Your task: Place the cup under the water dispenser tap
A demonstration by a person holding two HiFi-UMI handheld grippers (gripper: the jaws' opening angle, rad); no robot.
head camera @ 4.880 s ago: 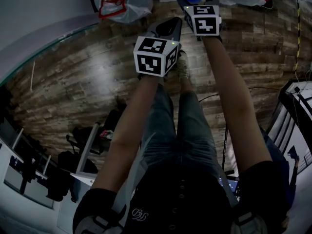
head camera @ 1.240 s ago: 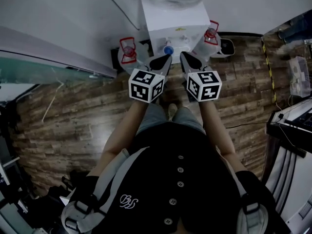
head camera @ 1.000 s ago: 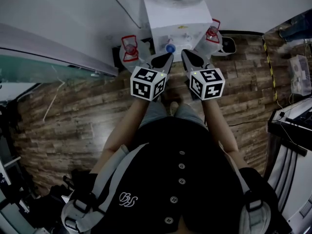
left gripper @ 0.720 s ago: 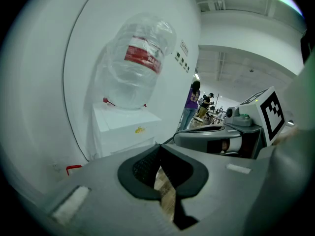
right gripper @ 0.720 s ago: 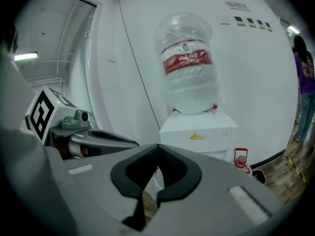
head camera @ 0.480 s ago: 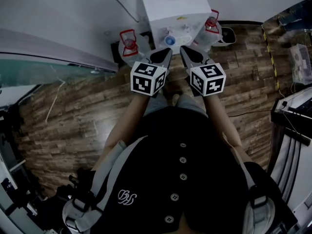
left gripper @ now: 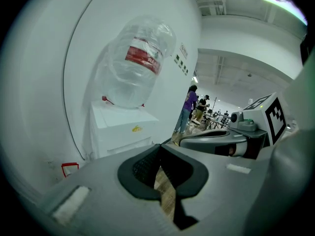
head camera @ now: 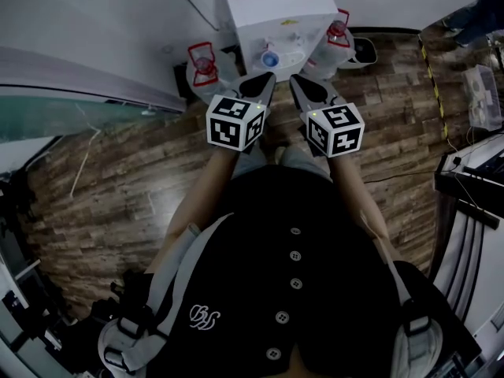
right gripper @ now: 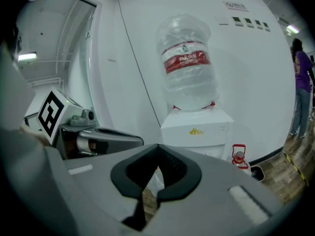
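The white water dispenser (head camera: 276, 14) stands against the wall with a big clear bottle (right gripper: 189, 58) on top. A small round blue thing (head camera: 269, 59), seemingly the cup seen from above, sits at the dispenser's front under the taps. My left gripper (head camera: 258, 79) and right gripper (head camera: 301, 81) hover side by side just short of it, both shut and holding nothing. In the left gripper view the pads (left gripper: 147, 163) meet in front of the dispenser (left gripper: 120, 132). In the right gripper view the jaws are shut too (right gripper: 157, 149), aimed at the dispenser (right gripper: 197, 129).
Empty clear bottles with red handles flank the dispenser, one on the left (head camera: 203, 61) and one on the right (head camera: 337, 34). A dark dish-like object (head camera: 364, 50) lies on the wood floor at the right. People (left gripper: 189, 107) stand far off down the hall.
Both grippers, still shut, have edged a little closer to the dispenser front. The head view has drifted, so the dispenser sits higher in frame.
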